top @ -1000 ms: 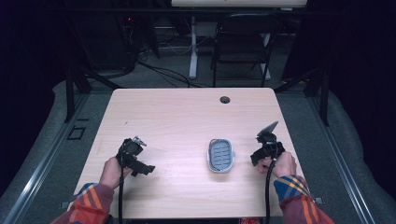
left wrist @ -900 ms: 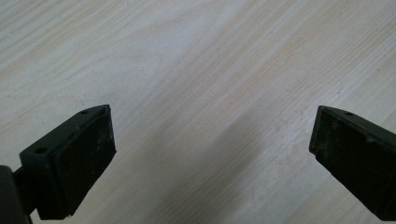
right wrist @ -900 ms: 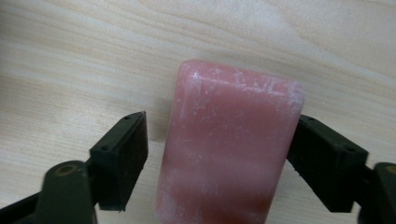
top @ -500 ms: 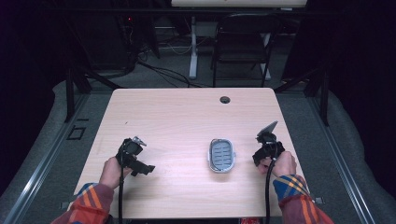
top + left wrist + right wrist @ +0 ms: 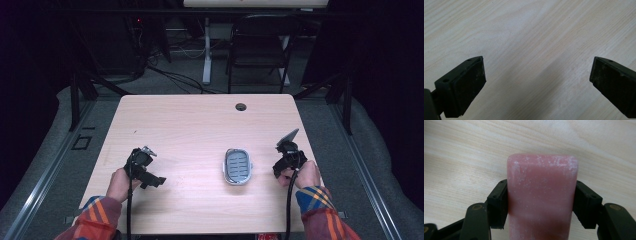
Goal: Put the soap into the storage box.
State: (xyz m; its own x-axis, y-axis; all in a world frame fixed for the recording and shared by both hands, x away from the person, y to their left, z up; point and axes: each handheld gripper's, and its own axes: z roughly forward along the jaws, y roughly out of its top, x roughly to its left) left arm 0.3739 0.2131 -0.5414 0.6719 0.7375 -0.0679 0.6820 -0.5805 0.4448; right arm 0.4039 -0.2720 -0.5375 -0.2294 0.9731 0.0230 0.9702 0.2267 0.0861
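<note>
While the right hand-held gripper (image 5: 541,202) clamps a pink soap bar (image 5: 542,195) across its width, long axis running out along the jaws, the grey soap dish (image 5: 238,166) lies just to that gripper's left on the bench (image 5: 200,125), long axis pointing away from the person. The left hand-held gripper (image 5: 537,80) (jaws spread, nothing between them) sits well left of the dish, so the right hand is much nearer.

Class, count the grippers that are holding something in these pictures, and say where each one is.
1. The right gripper, near the table's right edge, is shut on a pink bar. The left gripper is open over bare wood.
</note>
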